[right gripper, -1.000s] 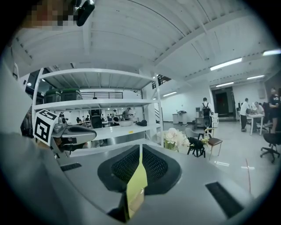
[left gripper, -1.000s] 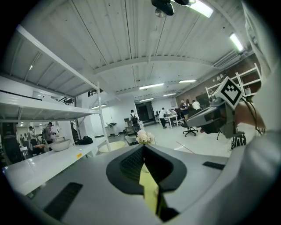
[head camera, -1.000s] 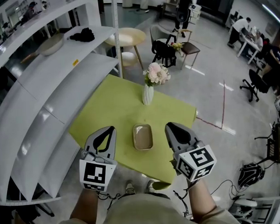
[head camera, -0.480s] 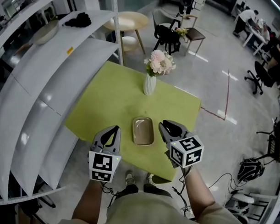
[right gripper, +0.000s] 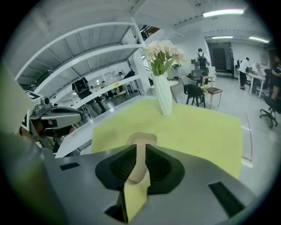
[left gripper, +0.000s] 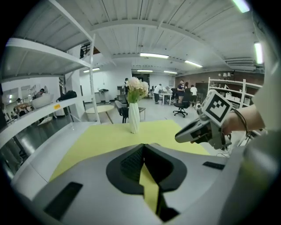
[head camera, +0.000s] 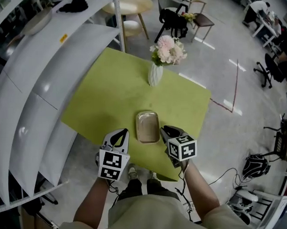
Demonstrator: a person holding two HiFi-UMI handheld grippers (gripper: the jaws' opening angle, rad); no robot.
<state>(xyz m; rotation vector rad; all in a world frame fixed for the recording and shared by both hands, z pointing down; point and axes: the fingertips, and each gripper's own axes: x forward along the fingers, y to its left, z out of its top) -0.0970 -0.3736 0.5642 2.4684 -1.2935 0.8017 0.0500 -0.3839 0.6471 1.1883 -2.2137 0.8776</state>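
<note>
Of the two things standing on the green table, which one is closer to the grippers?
The shallow tan tray, lying just between the left gripper and the right gripper. The white vase of pink flowers stands well beyond it, farther back.

The tray (head camera: 147,127) lies on the table (head camera: 110,98) by its near edge (vase (head camera: 155,74) far behind it); shelving (head camera: 39,92) stands at the left.

Bright ceiling strip lights; fisheye-warped, dark-vignetted edges.
</note>
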